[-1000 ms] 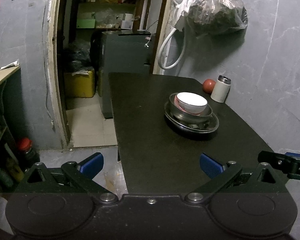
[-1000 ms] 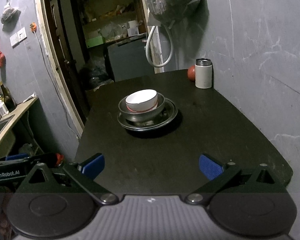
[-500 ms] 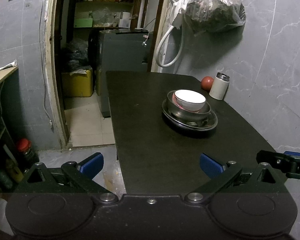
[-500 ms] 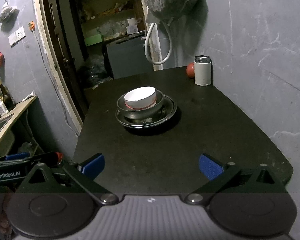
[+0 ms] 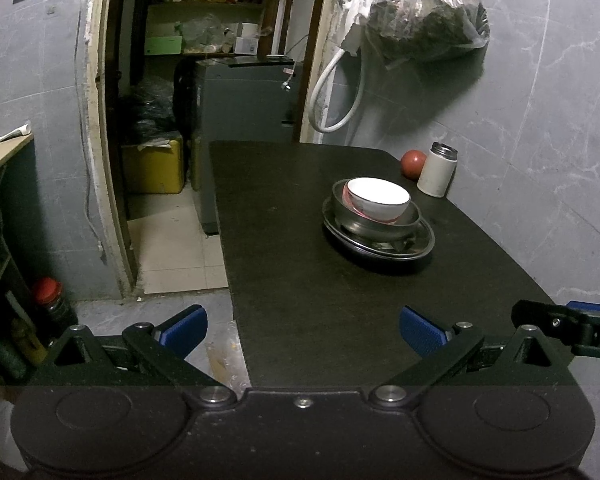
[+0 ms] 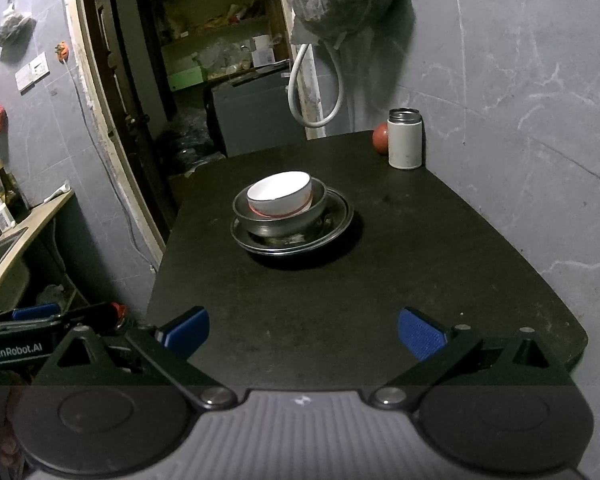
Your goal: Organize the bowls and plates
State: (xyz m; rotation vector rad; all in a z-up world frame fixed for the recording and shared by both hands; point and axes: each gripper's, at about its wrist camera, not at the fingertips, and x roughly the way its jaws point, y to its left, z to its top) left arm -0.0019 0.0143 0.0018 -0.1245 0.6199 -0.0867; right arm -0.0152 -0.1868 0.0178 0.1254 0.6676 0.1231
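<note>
While both of our grippers hang wide apart and empty at the near edge of the black table (image 6: 440,240), the white bowl (image 6: 280,194) sits nested in a metal bowl (image 6: 284,220) on a metal plate (image 6: 332,228) mid-table. Beyond the stack stand a white canister (image 6: 405,140) and a red ball (image 6: 380,140). "GenRobot.AI" reads on the left gripper (image 5: 302,330), seen beside the right gripper (image 6: 304,330).

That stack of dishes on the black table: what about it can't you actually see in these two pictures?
- Metal bowl inside, both views: filled by the white bowl.
- Metal plate centre, both views: covered by the bowls; further plates beneath cannot be told.
- White bowl's red lower band, both views: mostly sunk below the metal bowl's rim.
</note>
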